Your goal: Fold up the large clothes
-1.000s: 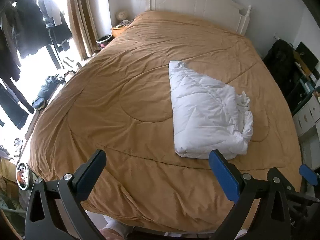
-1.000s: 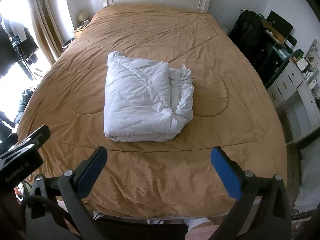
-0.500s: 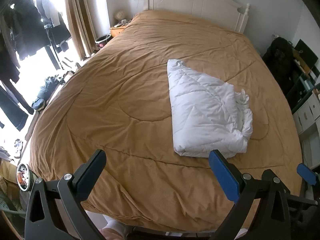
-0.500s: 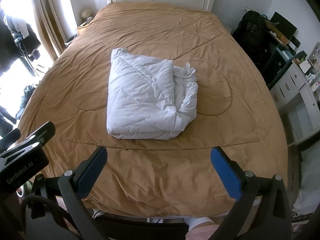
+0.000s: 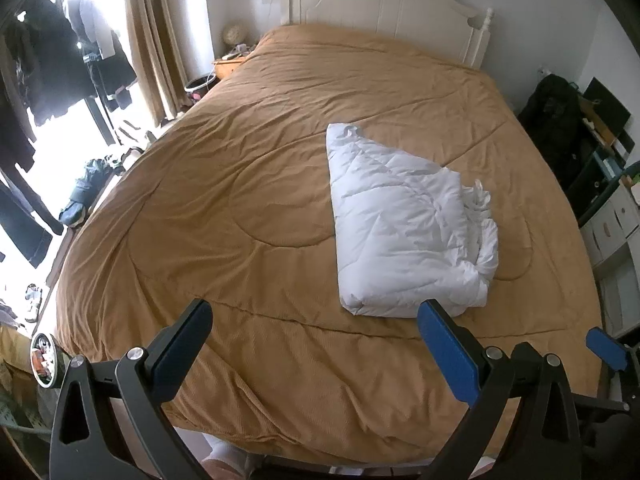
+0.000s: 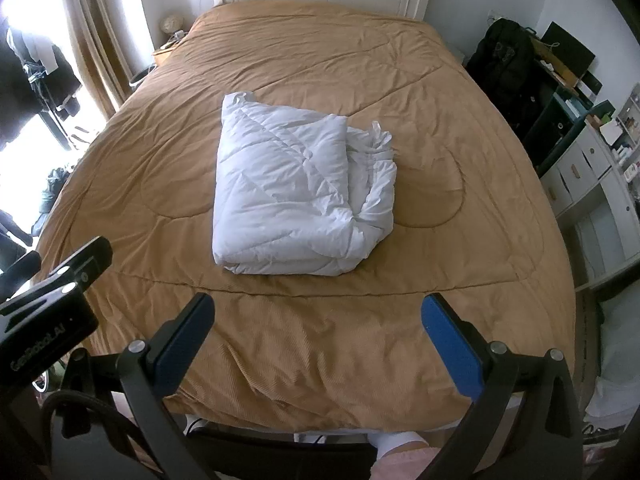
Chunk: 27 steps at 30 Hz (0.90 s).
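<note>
Your left gripper (image 5: 316, 340) hangs over the foot of the bed, jaws spread wide, nothing between the blue pads (image 5: 448, 354). Your right gripper (image 6: 318, 338) is the same — jaws fully apart, empty, above the near edge of the tan bedspread (image 6: 304, 360).

White quilted garment (image 6: 298, 192) lies folded into a thick rectangular bundle on the middle of the bedspread, well apart from both grippers. Smooth folded edge faces you; looser crumpled layers bunch along its right side (image 5: 480, 232). From the left wrist view the bundle (image 5: 400, 224) sits to the right of centre.

White headboard (image 5: 384, 12) at the far end. Dark clothes (image 5: 48, 64) hang by the bright window on the left — overexposed, detail hard to read. Black bag (image 6: 504, 60) and white drawers (image 6: 588, 176) stand right of the bed. Your left gripper's body (image 6: 48, 312) shows at the lower left of the right wrist view.
</note>
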{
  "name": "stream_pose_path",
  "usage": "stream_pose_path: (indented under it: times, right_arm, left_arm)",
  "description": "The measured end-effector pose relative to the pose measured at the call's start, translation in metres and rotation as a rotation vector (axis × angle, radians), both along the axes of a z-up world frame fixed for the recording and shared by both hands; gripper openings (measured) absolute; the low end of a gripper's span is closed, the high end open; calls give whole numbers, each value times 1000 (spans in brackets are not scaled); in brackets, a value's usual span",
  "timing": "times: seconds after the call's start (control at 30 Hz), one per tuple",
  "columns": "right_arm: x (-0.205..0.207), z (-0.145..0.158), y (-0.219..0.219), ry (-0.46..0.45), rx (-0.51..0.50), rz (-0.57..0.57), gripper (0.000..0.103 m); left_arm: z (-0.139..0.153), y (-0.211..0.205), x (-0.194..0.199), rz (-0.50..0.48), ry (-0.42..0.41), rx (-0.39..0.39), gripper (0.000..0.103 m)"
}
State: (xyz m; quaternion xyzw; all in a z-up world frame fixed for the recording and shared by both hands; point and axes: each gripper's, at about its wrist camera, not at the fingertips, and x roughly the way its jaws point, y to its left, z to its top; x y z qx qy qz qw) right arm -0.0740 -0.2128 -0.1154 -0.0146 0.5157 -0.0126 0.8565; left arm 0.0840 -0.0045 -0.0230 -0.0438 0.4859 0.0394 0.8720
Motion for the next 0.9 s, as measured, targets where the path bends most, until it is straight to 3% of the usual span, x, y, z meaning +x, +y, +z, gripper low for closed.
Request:
stream_pose_path:
  times: [0.4, 0.9]
  right_arm:
    - [0, -4, 0, 15, 7, 5, 103]
    - [6, -7, -6, 41, 9, 10, 103]
  left_arm:
    - [-2, 1, 0, -21, 23, -43, 102]
    - [-7, -1, 3, -11, 53, -9, 102]
